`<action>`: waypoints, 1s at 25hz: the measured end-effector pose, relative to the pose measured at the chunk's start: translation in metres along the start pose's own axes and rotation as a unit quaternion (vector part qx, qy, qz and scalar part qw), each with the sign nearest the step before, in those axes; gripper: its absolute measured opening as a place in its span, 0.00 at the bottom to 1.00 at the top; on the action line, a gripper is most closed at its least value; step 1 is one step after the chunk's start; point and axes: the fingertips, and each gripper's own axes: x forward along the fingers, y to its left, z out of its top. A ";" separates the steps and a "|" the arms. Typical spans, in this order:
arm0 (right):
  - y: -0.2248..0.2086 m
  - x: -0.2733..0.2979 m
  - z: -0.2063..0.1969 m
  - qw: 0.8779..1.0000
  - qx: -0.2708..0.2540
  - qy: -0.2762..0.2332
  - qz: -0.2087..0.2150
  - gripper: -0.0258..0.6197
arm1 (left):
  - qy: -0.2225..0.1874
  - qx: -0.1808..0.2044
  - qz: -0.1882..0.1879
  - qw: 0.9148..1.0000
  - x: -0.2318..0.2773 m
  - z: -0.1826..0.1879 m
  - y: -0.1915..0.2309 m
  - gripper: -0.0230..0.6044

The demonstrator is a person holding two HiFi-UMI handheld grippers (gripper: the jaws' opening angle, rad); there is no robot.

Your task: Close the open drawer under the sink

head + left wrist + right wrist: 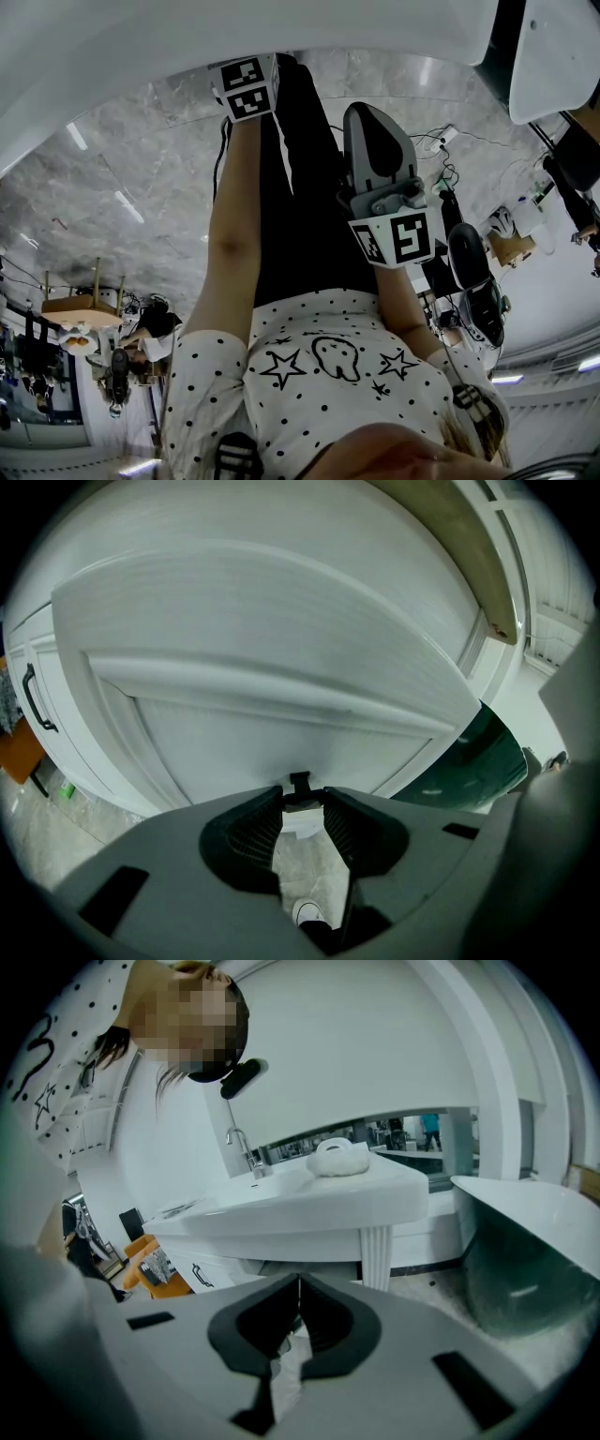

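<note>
In the left gripper view my left gripper (301,797) is pressed up to a white drawer front (281,658). Its jaws stand close together around a small black handle (298,782) at the front's lower edge. My right gripper (298,1283) is shut with nothing in it and points at a white sink (300,1199) with a tap (241,1147). The head view looks down my own body; the left gripper's marker cube (246,87) is by the white counter edge (141,47) and the right gripper's cube (396,236) is at my hip. The drawer is hidden there.
A cabinet door with a black handle (36,700) is at the left, and a dark green tub (483,761) at the right. Under the sink stand a fluted pedestal (375,1255) and an orange chair (150,1269). A white bundle (339,1157) lies on the basin. The floor is grey marble (141,187).
</note>
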 end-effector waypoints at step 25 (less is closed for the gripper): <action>-0.005 -0.003 -0.004 1.000 0.003 0.001 -0.003 0.06 | -0.010 -0.005 -0.002 1.000 0.014 0.011 -0.001 0.26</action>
